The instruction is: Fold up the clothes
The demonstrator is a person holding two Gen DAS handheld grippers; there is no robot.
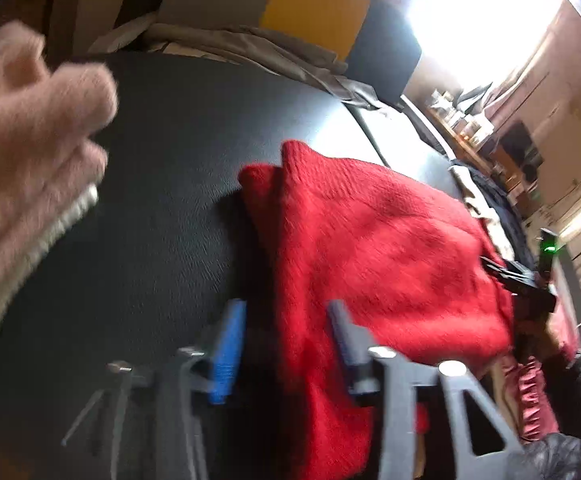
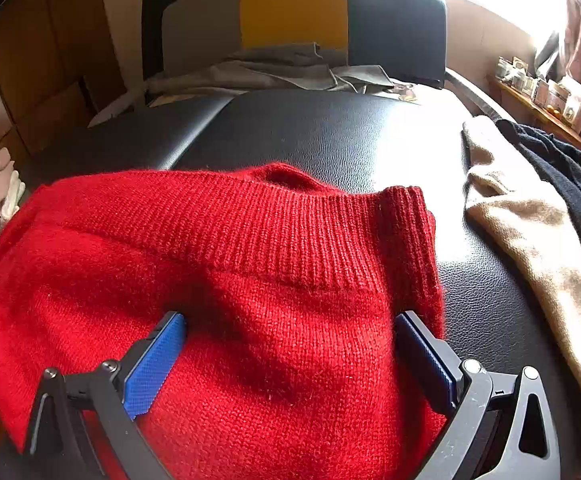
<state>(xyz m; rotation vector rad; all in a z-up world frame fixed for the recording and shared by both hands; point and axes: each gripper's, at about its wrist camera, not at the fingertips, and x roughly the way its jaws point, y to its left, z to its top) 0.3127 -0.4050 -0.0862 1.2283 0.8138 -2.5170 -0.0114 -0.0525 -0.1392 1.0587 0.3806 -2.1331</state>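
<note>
Left gripper (image 1: pixel 286 344): jaws apart, straddling the left edge of the folded red sweater (image 1: pixel 370 240); pads not pressing the knit. Right gripper (image 2: pixel 290 344): jaws wide, standing over the sweater's body below the ribbed band, nothing clamped. Sweater lies folded on the black padded table (image 2: pixel 310 128). Pink knit pile (image 1: pixel 18 140) to its left. Beige garment (image 2: pixel 530 220) and black garment (image 2: pixel 570 168) to its right.

a black leather-look surface (image 2: pixel 310 132) lay under bright window glare; a yellow panel (image 2: pixel 293 8) stood behind it, a cluttered shelf (image 2: pixel 538 92) at right.
</note>
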